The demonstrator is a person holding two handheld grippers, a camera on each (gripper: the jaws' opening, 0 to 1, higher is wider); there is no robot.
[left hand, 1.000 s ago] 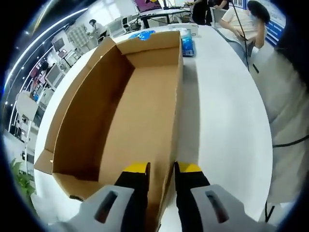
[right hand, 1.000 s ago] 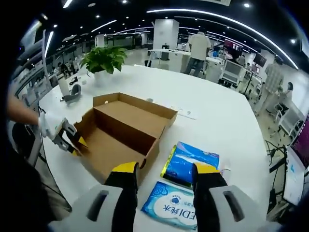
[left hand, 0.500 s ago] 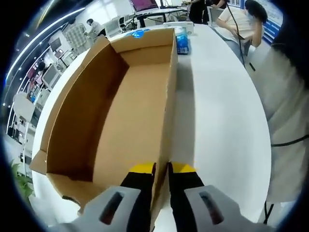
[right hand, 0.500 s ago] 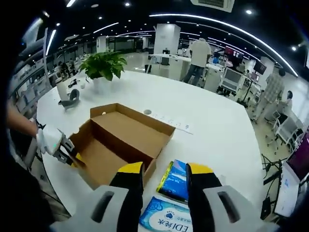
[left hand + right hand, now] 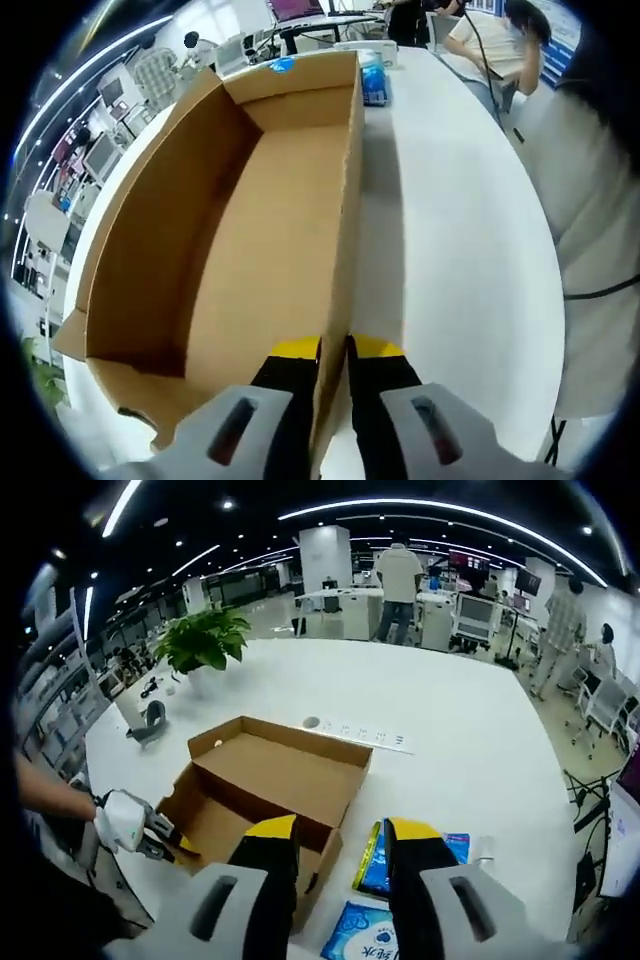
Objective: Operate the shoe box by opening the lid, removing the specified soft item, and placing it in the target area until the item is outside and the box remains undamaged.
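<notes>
The left gripper (image 5: 333, 348) pinches the shoe box (image 5: 275, 780) wall, its long axis running straight ahead; the right gripper (image 5: 334, 828), fingers apart and empty, hovers over the box's far end beside the blue tissue pack (image 5: 385, 852)

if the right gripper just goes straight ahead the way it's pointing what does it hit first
Probably the open cardboard box: the right gripper is open, and the box's near corner sits between its jaws. The blue packets lie just beside that line; depth is unclear.

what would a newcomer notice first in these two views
The open cardboard shoe box in the middle of the round white table, showing bare cardboard inside. Next, the left hand-held gripper pinching the box's side wall, and the blue tissue packs lying beside the box, past the right hand-held gripper. A green potted plant stands at the table's far side.
</notes>
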